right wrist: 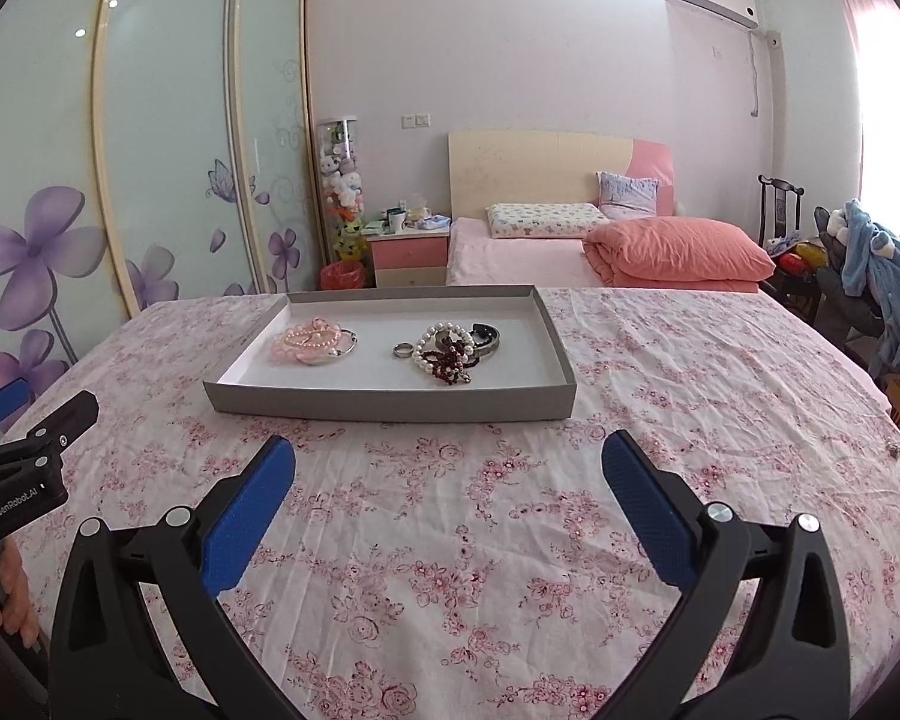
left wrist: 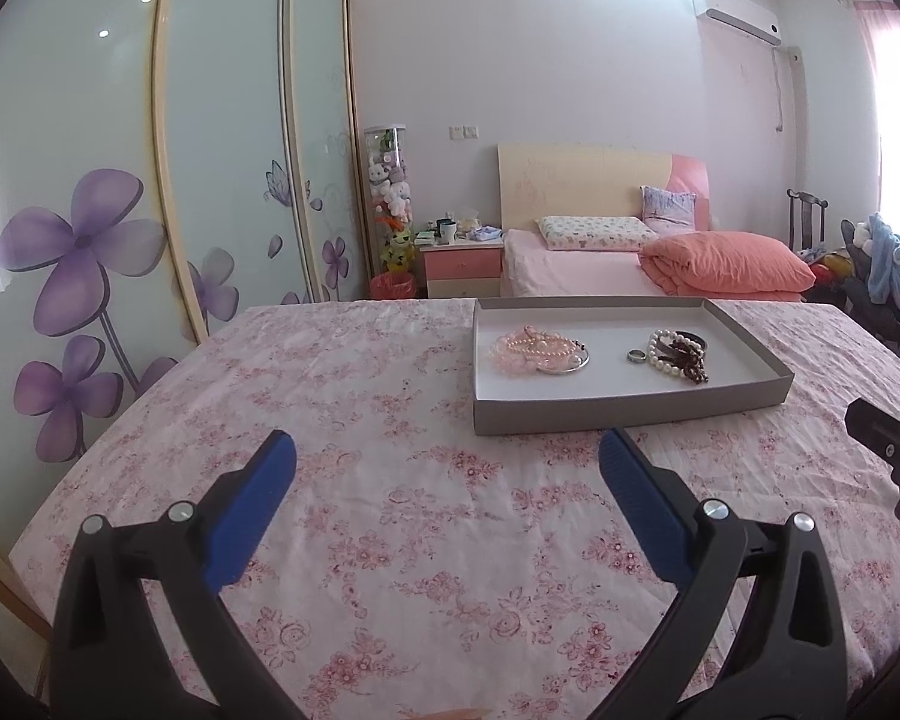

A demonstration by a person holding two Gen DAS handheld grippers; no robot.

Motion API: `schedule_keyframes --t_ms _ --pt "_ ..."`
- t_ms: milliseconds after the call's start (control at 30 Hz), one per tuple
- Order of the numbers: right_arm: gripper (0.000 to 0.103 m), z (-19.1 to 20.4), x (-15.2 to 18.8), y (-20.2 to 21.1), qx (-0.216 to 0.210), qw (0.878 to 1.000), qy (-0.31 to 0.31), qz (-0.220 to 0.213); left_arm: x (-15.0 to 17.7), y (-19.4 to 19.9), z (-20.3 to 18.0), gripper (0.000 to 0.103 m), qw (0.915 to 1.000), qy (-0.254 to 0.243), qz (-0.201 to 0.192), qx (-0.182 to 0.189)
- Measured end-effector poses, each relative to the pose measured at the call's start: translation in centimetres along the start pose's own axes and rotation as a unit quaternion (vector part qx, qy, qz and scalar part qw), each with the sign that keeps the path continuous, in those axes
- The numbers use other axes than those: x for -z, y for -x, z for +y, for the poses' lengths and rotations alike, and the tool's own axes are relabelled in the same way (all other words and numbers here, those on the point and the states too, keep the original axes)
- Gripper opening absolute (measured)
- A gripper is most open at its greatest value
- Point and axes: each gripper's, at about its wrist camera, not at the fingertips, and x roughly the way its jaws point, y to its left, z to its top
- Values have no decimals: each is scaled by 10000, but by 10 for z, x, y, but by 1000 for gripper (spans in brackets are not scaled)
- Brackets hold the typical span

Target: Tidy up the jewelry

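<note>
A shallow grey tray (left wrist: pixel 624 411) (right wrist: pixel 390 405) sits on the floral cloth. In it lie a pile of pink bead bracelets (left wrist: pixel 534 348) (right wrist: pixel 309 342) with a silver bangle, a small metal ring (left wrist: pixel 635 356) (right wrist: pixel 402 350), and a white pearl bracelet (left wrist: pixel 669 354) (right wrist: pixel 444 339) tangled with dark red beads (left wrist: pixel 693 363) (right wrist: pixel 450 363) and a dark bangle (right wrist: pixel 487 335). My left gripper (left wrist: pixel 447 450) is open and empty, short of the tray and to its left. My right gripper (right wrist: pixel 448 456) is open and empty, just before the tray's near wall.
The pink floral tablecloth (left wrist: pixel 390 540) (right wrist: pixel 510 540) covers the whole table. A wardrobe with sliding flower-print doors (left wrist: pixel 150 180) stands to the left. A bed (left wrist: pixel 660 264), a nightstand (left wrist: pixel 462 267) and a chair with clothes (right wrist: pixel 870 276) are beyond the table.
</note>
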Motion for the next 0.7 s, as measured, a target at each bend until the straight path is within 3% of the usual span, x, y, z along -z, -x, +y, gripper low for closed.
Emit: schedule_keyframes --t_ms 700 --pt "101 1 0 -2 -46 10000 -21 39 -1 -3 -6 99 9999 -17 94 99"
